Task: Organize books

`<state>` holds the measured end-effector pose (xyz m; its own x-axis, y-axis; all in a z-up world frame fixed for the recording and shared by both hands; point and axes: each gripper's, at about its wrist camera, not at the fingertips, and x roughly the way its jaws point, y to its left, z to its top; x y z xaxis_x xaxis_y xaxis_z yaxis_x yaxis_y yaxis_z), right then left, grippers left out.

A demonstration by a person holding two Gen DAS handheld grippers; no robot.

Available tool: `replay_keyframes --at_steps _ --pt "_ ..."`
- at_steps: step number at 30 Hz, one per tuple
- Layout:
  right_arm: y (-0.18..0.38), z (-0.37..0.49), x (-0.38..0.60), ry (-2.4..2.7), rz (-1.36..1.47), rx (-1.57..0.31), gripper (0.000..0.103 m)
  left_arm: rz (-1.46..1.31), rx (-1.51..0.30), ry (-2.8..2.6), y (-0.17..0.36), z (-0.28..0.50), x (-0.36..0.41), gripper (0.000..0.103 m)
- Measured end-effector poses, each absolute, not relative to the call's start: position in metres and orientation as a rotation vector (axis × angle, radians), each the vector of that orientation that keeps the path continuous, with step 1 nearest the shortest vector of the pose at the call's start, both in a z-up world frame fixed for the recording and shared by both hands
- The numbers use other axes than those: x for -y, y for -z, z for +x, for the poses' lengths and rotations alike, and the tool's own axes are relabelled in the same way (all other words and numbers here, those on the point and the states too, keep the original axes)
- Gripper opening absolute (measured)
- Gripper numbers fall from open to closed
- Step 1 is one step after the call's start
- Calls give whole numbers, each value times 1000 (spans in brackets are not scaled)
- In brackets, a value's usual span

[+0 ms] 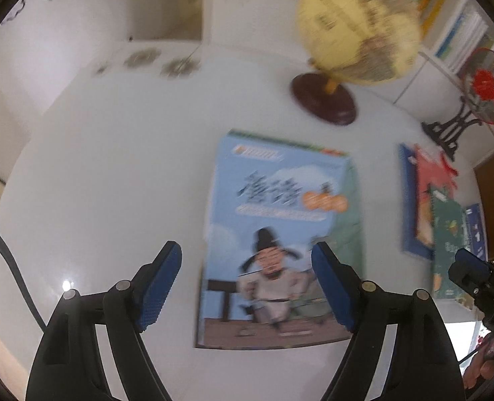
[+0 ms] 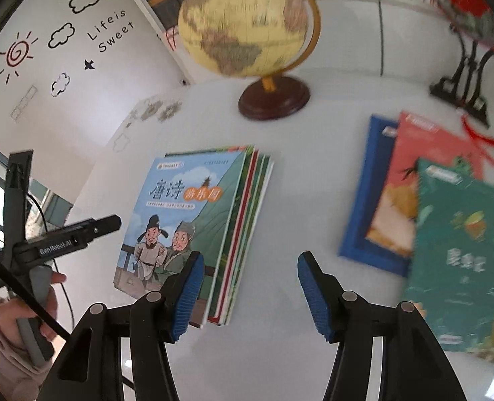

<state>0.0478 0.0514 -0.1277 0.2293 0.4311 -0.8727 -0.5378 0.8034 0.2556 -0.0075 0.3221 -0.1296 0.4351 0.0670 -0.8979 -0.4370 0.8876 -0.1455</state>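
With both my left gripper (image 1: 247, 287) and right gripper (image 2: 247, 295) spread wide and empty, I judge I'm between books: the neat blue-covered paperback stack (image 2: 193, 230) lies centre-table, so next I fetch the loose green-covered book (image 2: 457, 254).

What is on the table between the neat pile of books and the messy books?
Nothing: in the right wrist view only bare white table lies between the neat stack and the scattered books.
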Motion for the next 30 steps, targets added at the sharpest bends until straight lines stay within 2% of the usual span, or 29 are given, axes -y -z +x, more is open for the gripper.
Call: replay_keyframes --at_steps 6,16,20,30 --pt "91 43 -32 -554 -238 -1035 61 -345 -1032 -270 104 4 -281 79" --pt "42 39 13 -545 -241 -908 63 -260 -940 -182 63 35 -204 79" --pt "26 39 30 -524 -262 -852 70 -234 -916 -146 55 50 -175 79" --pt "24 60 108 -462 -114 -863 70 -234 -931 -45 61 81 -112 79"
